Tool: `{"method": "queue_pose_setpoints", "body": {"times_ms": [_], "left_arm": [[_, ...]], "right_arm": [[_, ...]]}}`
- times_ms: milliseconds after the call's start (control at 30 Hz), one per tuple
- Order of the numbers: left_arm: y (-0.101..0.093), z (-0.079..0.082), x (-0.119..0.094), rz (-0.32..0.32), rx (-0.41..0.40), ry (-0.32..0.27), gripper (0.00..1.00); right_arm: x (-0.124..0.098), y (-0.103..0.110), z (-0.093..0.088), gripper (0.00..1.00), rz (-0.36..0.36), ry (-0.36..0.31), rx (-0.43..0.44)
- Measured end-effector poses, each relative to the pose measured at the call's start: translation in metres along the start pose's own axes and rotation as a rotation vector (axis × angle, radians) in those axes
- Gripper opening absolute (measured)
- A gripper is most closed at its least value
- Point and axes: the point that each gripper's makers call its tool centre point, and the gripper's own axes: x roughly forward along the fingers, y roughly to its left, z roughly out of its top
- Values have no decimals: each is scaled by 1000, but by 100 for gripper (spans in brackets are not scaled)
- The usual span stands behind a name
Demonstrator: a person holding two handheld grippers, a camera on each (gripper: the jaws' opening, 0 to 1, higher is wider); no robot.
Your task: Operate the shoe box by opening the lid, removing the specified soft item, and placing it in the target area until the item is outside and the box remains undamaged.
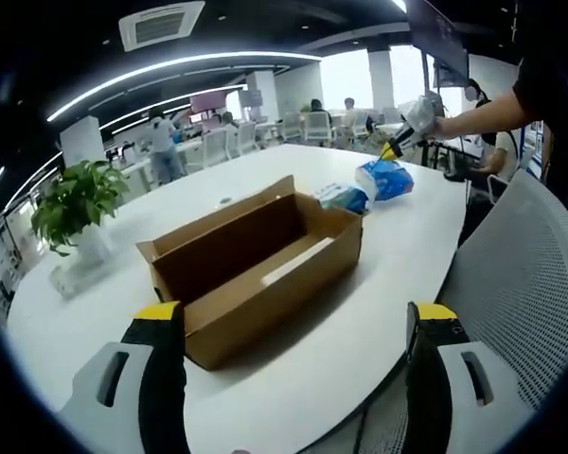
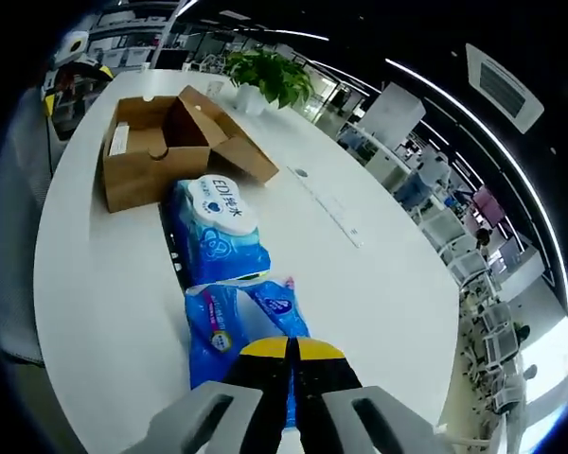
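Note:
The brown cardboard shoe box (image 1: 256,270) stands open on the white table (image 1: 398,255), its inside looking bare apart from a pale strip. My left gripper (image 1: 293,326) hovers over the table's near edge in front of the box, jaws wide apart and holding nothing. Two soft blue packs lie beyond the box: a light-blue wipes pack (image 2: 213,232) with a white label, and a darker blue pack (image 2: 241,317). My right gripper (image 2: 289,352) is shut, its yellow tips pinching the darker blue pack's end. A person's hand holds the right gripper (image 1: 404,134) over the darker blue pack (image 1: 384,178).
A potted green plant (image 1: 76,203) stands at the table's left side, behind the box (image 2: 161,142) in the right gripper view. A grey mesh chair (image 1: 521,284) sits against the table edge. Desks, chairs and people fill the office behind.

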Motion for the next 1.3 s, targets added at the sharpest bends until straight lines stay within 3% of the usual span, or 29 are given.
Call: {"method": "queue_pose_setpoints", "body": {"times_ms": [600,900,1300], "left_arm": [[1,-1,0,2,2,4,96],[-1,-2,1,-5,6,8,96],[-3,-2,2,-15,10,14,96]], "right_arm": [[12,3,-30,0,-13,76,65],[6,3,-31,0,-40,67,126],[-11,14,-44,26,-60,83,254]]}}
